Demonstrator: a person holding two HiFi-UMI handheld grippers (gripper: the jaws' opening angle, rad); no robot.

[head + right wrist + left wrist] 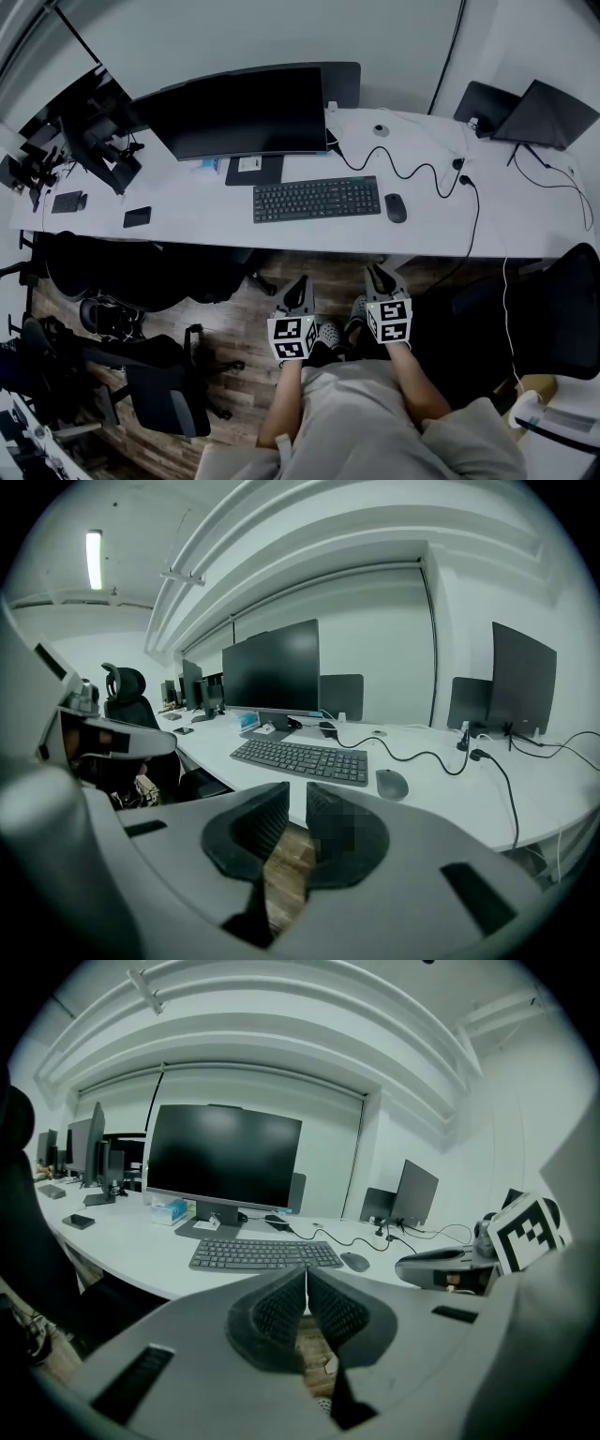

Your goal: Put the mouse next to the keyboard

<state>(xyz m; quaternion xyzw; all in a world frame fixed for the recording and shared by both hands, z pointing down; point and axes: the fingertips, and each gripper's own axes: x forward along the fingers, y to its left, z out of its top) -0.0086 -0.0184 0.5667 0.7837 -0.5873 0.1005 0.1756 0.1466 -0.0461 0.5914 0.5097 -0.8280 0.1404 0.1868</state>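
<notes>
Head view: a dark, smooth, oval mouse [396, 207] lies on the white surface [187, 230], just at 3 o'clock of the keyboard [317, 199]. Its long axis runs 12 to 6 o'clock. The left gripper [302, 281] has its jaws together and empty. The right gripper [378, 272] has its jaws a sliver apart and empty.

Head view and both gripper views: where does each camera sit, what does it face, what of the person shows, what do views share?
Head view: overhead, looking down at desk; left gripper, right gripper, forearms.
Left gripper view: behind shut jaws, facing keyboard.
Right gripper view: behind slightly parted jaws, facing keyboard.
Shared: keyboard, mouse.
</notes>
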